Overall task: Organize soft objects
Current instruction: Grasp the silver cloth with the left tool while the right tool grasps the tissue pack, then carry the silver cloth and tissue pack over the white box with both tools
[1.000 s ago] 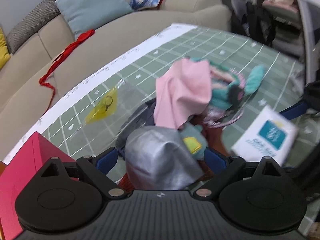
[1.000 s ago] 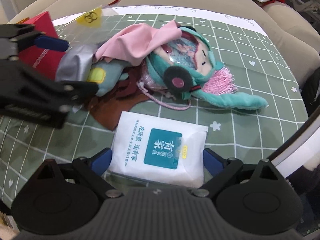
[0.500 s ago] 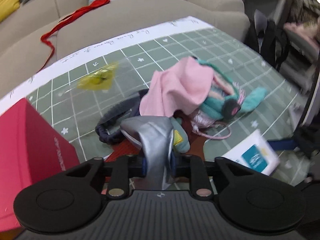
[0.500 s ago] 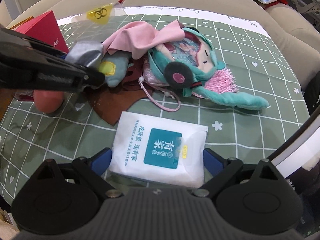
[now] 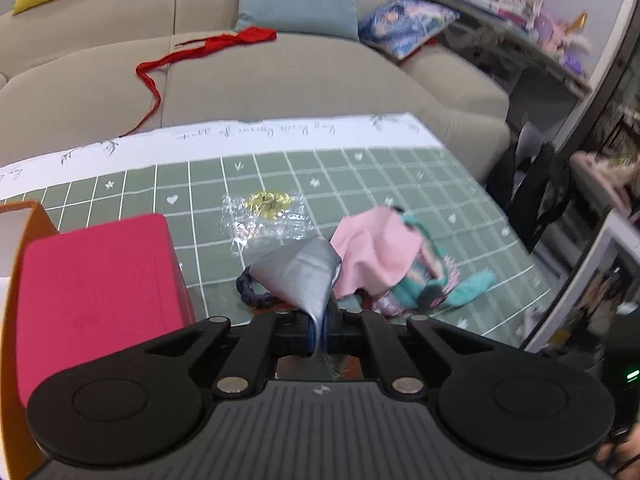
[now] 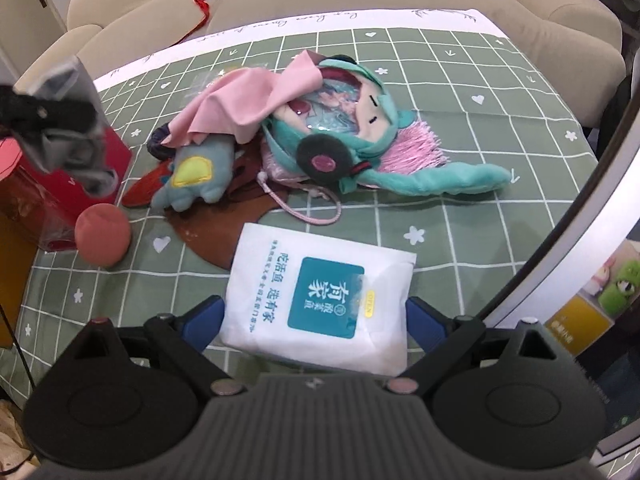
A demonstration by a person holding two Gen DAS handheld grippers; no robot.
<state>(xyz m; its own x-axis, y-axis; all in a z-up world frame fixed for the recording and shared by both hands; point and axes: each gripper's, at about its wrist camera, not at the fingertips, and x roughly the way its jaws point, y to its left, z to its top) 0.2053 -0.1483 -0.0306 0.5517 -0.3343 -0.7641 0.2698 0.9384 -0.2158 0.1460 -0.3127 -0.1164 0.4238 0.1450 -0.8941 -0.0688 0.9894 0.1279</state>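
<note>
Left wrist view: left gripper [image 5: 319,334] pinches grey cloth [image 5: 302,270] above the table beside red box [image 5: 96,280]; limp, light, thin, so edge pinch suffices. Right gripper [image 6: 316,320] spread wide around white pack [image 6: 320,296], pads not pressing.

Light: soft, even indoor light, pretty bright, no clear source in view.
Shadows: faint, just a soft dark patch under the plush [image 6: 352,128] pile.
Glare: little sparkles on the clear bag [image 5: 266,218], a sheen on the silver cloth [image 5: 300,272].
Blur: left view smeary toward the right edge; in the right view the left gripper [image 6: 44,120] is a blurred smudge.
Distortion: heavy fisheye, tablecloth [image 6: 480,216] grid bows, corners go dark.
</note>
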